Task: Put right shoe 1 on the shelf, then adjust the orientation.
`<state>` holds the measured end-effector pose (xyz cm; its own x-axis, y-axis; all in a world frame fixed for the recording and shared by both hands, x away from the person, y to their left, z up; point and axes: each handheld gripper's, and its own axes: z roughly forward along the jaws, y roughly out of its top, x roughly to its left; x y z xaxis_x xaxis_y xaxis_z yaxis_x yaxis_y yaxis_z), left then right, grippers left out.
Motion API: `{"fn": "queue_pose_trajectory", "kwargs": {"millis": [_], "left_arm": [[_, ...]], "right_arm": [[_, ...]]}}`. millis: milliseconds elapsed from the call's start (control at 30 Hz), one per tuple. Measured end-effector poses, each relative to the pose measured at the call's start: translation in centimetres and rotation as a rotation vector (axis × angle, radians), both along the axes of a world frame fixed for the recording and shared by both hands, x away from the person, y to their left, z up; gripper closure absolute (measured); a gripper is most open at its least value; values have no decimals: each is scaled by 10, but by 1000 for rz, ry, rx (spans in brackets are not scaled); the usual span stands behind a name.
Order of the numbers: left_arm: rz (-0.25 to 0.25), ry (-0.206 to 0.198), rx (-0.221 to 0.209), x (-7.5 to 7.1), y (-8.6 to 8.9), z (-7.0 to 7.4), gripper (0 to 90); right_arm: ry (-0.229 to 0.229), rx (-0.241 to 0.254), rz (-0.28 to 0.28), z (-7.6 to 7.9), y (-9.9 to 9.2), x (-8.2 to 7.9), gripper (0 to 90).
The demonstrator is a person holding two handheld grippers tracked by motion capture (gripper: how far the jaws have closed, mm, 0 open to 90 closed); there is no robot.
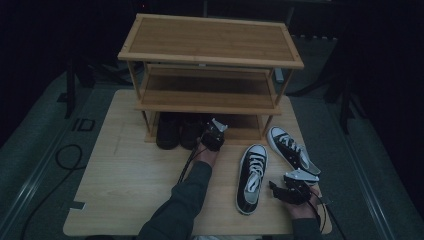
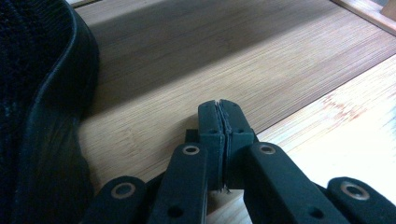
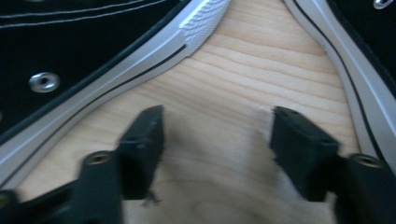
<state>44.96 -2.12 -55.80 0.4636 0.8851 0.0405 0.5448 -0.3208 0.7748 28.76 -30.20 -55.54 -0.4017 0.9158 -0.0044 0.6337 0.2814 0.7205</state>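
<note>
A three-tier bamboo shoe rack point(image 1: 210, 40) stands at the far side of the wooden table point(image 1: 130, 180), its top and middle shelves bare. A pair of dark shoes point(image 1: 177, 131) already sits on the bottom shelf, so the work looks partly done: one pair is stowed and one pair is left.

That remaining pair lies on the table in front of the rack: the left sneaker point(image 1: 251, 177), black with white laces, points toward the rack, and the right sneaker point(image 1: 291, 149) lies just beside it at an angle.

The left gripper point(image 1: 214, 136) rests at the mouth of the bottom shelf next to the dark shoes, jaws pressed together with nothing between them, as the left gripper view shows. The right gripper point(image 1: 287, 191) hovers over the table between the two sneakers; its jaws stand apart over bare wood, gripping nothing.

No brand or label can be read on the shoes. The letters "ID" point(image 1: 83, 124) show on the floor left of the table.
</note>
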Motion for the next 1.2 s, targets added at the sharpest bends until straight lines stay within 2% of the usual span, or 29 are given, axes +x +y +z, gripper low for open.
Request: {"fn": "queue_pose_trajectory", "kwargs": {"millis": [33, 100, 133, 200, 300, 467, 633, 733, 900, 1067, 1100, 1200], "left_arm": [[1, 1, -2, 0, 0, 0, 887], [1, 1, -2, 0, 0, 0, 888], [4, -2, 5, -1, 0, 0, 887], [3, -6, 10, -1, -1, 0, 892], [6, -3, 7, -1, 0, 0, 892], [5, -5, 9, -1, -1, 0, 892], [5, -5, 9, -1, -1, 0, 892], [5, -6, 11, -1, -1, 0, 891], [6, -7, 16, -1, -1, 0, 891], [6, -9, 20, -1, -2, 0, 891], [6, -13, 24, -2, -2, 0, 891], [6, -13, 24, -2, -2, 0, 893]], "right_arm": [[2, -2, 5, 2, 2, -2, 415], [-8, -3, 9, 5, 3, -4, 415], [-42, 18, 18, 16, 7, -10, 463], [-87, 24, 27, 30, 12, -17, 473], [-127, 28, 62, 48, 22, -28, 474], [-142, 40, 97, 69, 35, -39, 485], [-157, 75, 132, 86, 44, -44, 472], [-143, 71, 150, 89, 50, -45, 478], [-116, 68, 153, 84, 54, -42, 489], [-103, 55, 134, 81, 55, -39, 506], [-91, 53, 137, 80, 55, -38, 548], [-80, 55, 138, 79, 56, -37, 566]]}}
